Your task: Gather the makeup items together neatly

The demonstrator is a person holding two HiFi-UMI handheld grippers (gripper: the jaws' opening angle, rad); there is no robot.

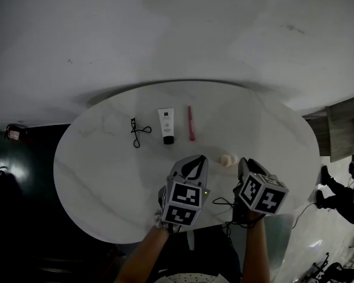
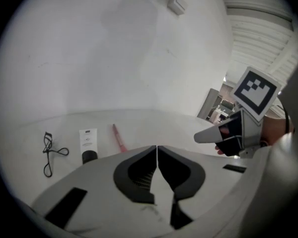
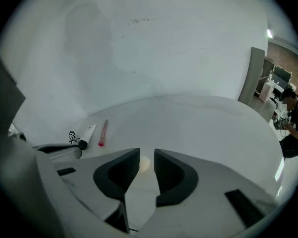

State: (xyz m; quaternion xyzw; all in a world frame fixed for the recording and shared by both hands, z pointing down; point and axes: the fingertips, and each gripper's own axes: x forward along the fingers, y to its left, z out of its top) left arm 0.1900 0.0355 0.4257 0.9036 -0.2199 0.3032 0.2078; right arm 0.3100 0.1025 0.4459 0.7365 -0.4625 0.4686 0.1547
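On the round white marble table three items lie in a row at the far side: a black eyelash curler, a white tube with a black cap and a red pencil. A small beige sponge sits nearer me, just left of my right gripper. The right gripper view shows the sponge on the table beyond the gap of its open jaws. My left gripper hovers left of the sponge, shut and holding nothing. The curler, tube and pencil lie ahead of it.
A plain white wall rises behind the table. Dark floor lies off the left edge. A grey cabinet and a seated person are off to the right. A black cable runs along the near edge under my grippers.
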